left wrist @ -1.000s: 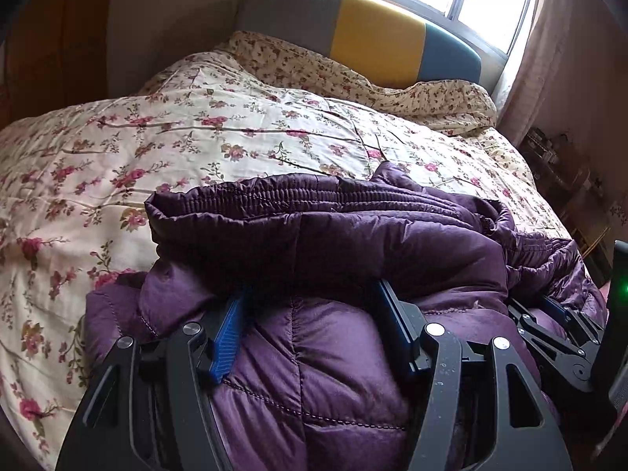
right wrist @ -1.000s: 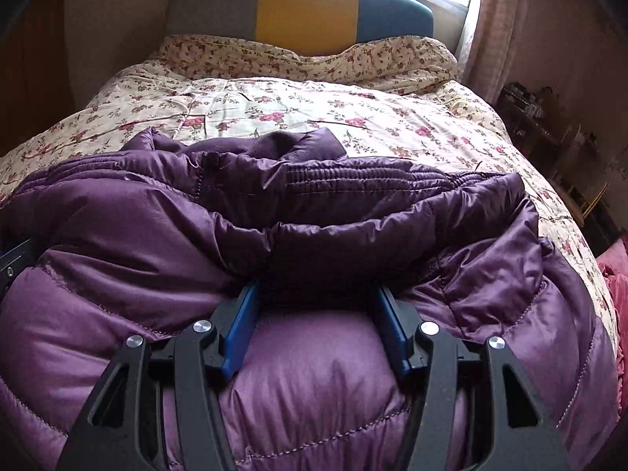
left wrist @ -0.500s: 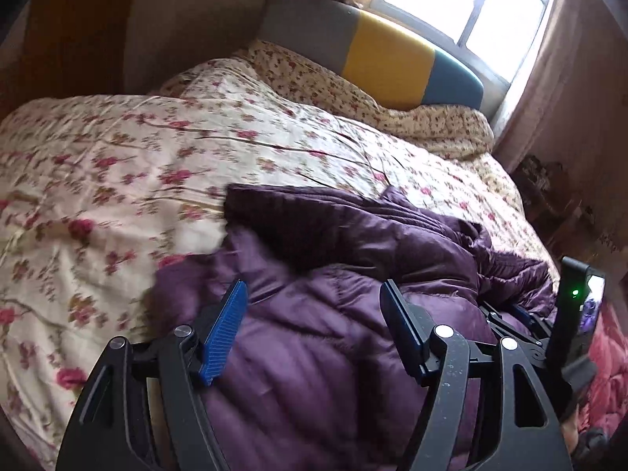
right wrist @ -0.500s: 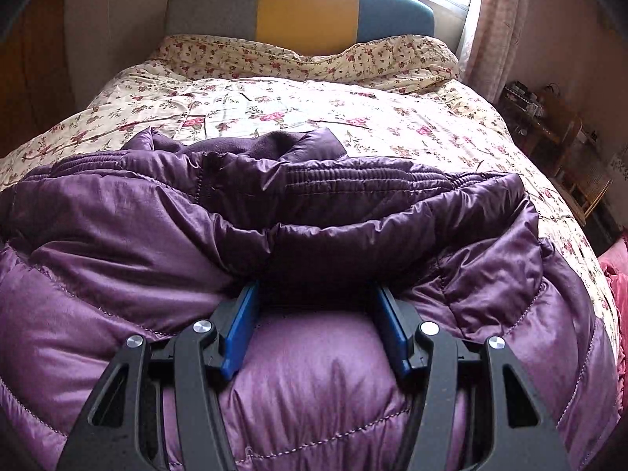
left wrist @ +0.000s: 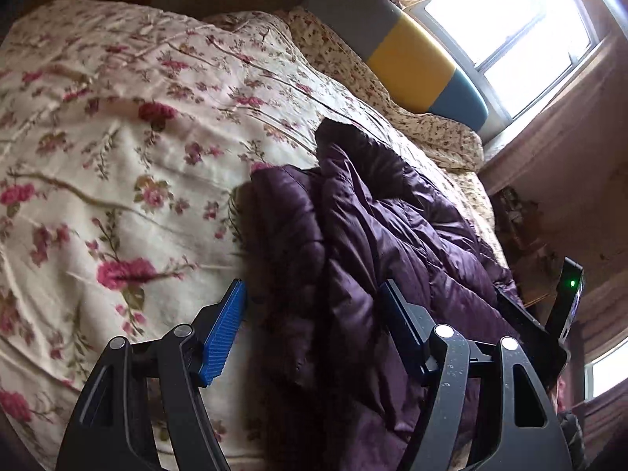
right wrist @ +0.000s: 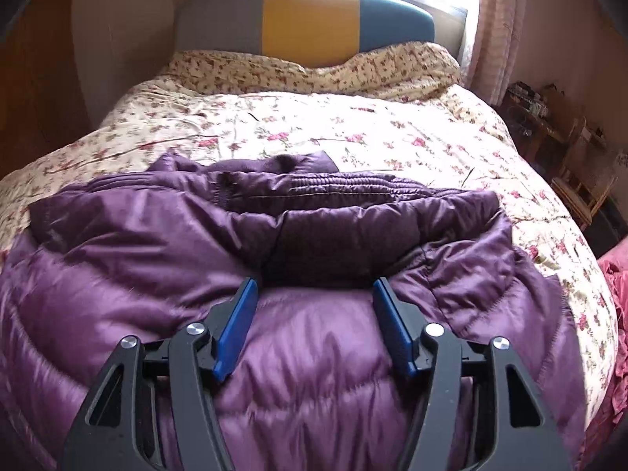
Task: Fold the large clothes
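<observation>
Since a second ago the left gripper (left wrist: 314, 314) has lifted off the purple down jacket (right wrist: 274, 274) and rolled to its left, so its view now tilts over the floral quilt (left wrist: 117, 157), while the right gripper (right wrist: 314, 314) has barely shifted. On the left, the left gripper's blue-padded fingers (left wrist: 223, 337) stand wide apart and hold nothing; one hangs over the quilt just beside the jacket's edge, the other over the dark, folded bulk of the jacket. That jacket lies bunched on the near part of the bed, its elastic hem doubled back across the top and its puffy quilted body nearest the cameras. In the middle, the right gripper's fingers are also spread, both pressed down on the jacket's padded surface with a swell of fabric between them but nothing pinched. Beyond, a grey, yellow and blue headboard (right wrist: 310, 15) stands under the window (left wrist: 510, 31). At far right, pink cloth (right wrist: 616, 314) shows at the bed's edge.
</observation>
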